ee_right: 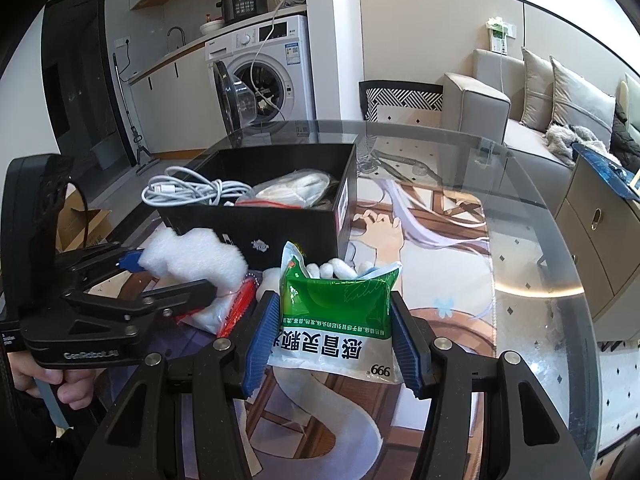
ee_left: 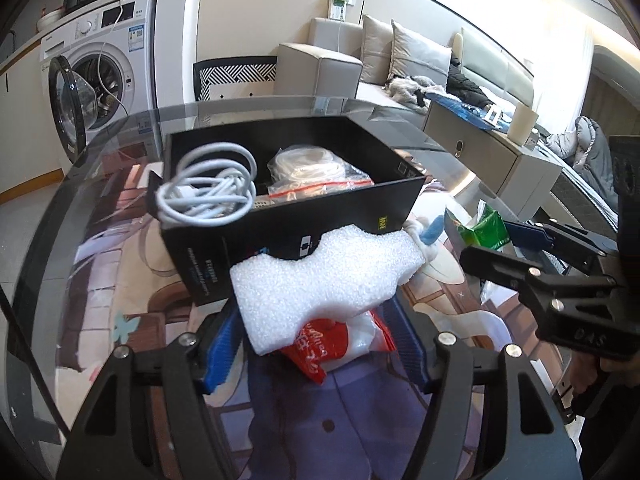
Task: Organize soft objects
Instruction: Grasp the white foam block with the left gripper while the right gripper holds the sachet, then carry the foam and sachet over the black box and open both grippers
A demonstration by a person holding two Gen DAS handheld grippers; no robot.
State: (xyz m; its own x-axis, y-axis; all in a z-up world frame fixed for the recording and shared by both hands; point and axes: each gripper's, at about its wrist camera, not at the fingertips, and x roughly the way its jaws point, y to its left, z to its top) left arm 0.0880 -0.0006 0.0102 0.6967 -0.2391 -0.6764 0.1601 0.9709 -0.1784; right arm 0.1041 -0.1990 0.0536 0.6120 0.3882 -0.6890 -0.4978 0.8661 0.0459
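Already, the black box point(ee_left: 296, 216) on the table point(ee_right: 500, 240) held a white cable point(ee_left: 212, 188) and a bagged item. The left claw point(ee_left: 320, 344) gripped white foam point(ee_left: 320, 276) near the box. The right claw point(ee_right: 332, 336) squeezed a green packet point(ee_right: 340, 312). Only the left view showed the red bag point(ee_left: 320, 344) clearly; more remained outside.

Washing machine point(ee_right: 266, 76) w/ door open, pressure cooker point(ee_right: 243, 3) on top, sofa point(ee_right: 516, 120), glass table point(ee_right: 540, 240)
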